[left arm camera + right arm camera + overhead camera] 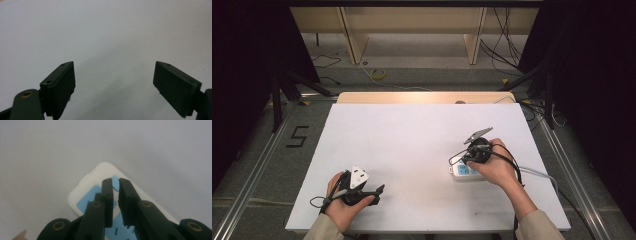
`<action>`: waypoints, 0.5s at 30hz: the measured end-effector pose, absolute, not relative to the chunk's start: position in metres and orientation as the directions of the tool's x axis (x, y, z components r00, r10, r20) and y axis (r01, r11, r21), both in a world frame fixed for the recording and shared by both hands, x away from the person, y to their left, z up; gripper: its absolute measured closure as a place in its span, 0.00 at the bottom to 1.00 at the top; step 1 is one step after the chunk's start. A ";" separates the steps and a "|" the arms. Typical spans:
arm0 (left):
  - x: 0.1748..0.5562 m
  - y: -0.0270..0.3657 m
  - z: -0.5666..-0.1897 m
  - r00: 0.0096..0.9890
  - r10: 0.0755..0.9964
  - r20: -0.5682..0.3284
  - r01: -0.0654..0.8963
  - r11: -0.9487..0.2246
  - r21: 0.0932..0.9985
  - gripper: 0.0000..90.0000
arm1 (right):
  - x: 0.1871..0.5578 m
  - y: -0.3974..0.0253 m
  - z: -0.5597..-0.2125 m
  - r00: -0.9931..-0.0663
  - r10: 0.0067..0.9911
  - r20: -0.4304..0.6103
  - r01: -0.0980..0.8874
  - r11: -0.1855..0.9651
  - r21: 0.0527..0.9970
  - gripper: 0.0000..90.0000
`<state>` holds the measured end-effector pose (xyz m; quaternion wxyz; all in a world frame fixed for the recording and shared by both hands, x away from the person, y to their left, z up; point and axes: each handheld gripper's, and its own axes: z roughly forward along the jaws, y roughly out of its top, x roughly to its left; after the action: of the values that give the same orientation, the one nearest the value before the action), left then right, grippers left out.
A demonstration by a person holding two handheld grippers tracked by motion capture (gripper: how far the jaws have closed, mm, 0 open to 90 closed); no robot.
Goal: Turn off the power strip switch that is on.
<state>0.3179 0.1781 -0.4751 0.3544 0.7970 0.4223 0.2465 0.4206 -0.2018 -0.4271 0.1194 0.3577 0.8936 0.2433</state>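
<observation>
The power strip (pixel 463 170), white with blue socket panels, lies on the white table (pixel 412 145) at about 4 o'clock from its centre. The right gripper (pixel 115 185) stands directly over the strip's end, jaws drawn nearly together with a narrow gap, pinching nothing visible. The left gripper (pixel 113 80) rests at 7 o'clock near the front edge, jaws spread wide over bare surface, well apart from the strip.

A white table (pixel 412 145) carries a power strip (pixel 462 170).
</observation>
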 end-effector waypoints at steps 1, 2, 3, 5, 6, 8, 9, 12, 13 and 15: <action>0.318 0.178 -0.475 0.522 0.848 0.094 0.499 -0.392 0.773 0.20 | 0.418 -0.204 -0.426 -0.714 0.700 -0.033 0.583 0.619 0.526 0.91; 0.318 0.178 -0.475 0.523 0.847 0.094 0.500 -0.394 0.771 0.20 | 0.416 -0.205 -0.426 -0.711 0.703 -0.028 0.583 0.612 0.534 0.90; 0.318 0.178 -0.475 0.523 0.847 0.092 0.502 -0.394 0.770 0.20 | 0.413 -0.208 -0.425 -0.715 0.699 -0.028 0.576 0.611 0.543 0.90; 0.318 0.178 -0.476 0.526 0.846 0.092 0.504 -0.397 0.767 0.20 | 0.408 -0.211 -0.425 -0.714 0.700 -0.021 0.575 0.604 0.552 0.88; 0.318 0.178 -0.476 0.525 0.846 0.093 0.503 -0.397 0.768 0.20 | 0.405 -0.213 -0.425 -0.713 0.701 -0.019 0.575 0.599 0.557 0.88; 0.318 0.178 -0.476 0.526 0.846 0.091 0.505 -0.396 0.767 0.20 | 0.399 -0.217 -0.425 -0.714 0.700 -0.008 0.572 0.591 0.568 0.86; 0.318 0.178 -0.476 0.526 0.846 0.091 0.506 -0.397 0.766 0.20 | 0.396 -0.220 -0.425 -0.713 0.701 -0.004 0.571 0.585 0.576 0.85; 0.318 0.178 -0.477 0.525 0.846 0.091 0.507 -0.397 0.765 0.20 | 0.390 -0.227 -0.427 -0.712 0.702 0.003 0.569 0.576 0.587 0.83; 0.318 0.178 -0.477 0.524 0.847 0.089 0.509 -0.395 0.765 0.20 | 0.388 -0.229 -0.428 -0.714 0.700 0.005 0.567 0.573 0.592 0.83; 0.318 0.178 -0.477 0.524 0.847 0.084 0.513 -0.393 0.763 0.19 | 0.384 -0.233 -0.430 -0.718 0.696 0.013 0.565 0.571 0.596 0.82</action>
<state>0.3181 0.1778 -0.4774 0.3504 0.7996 0.4253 0.2386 0.3838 -0.2329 -0.4295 0.1122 0.3586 0.8792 0.2930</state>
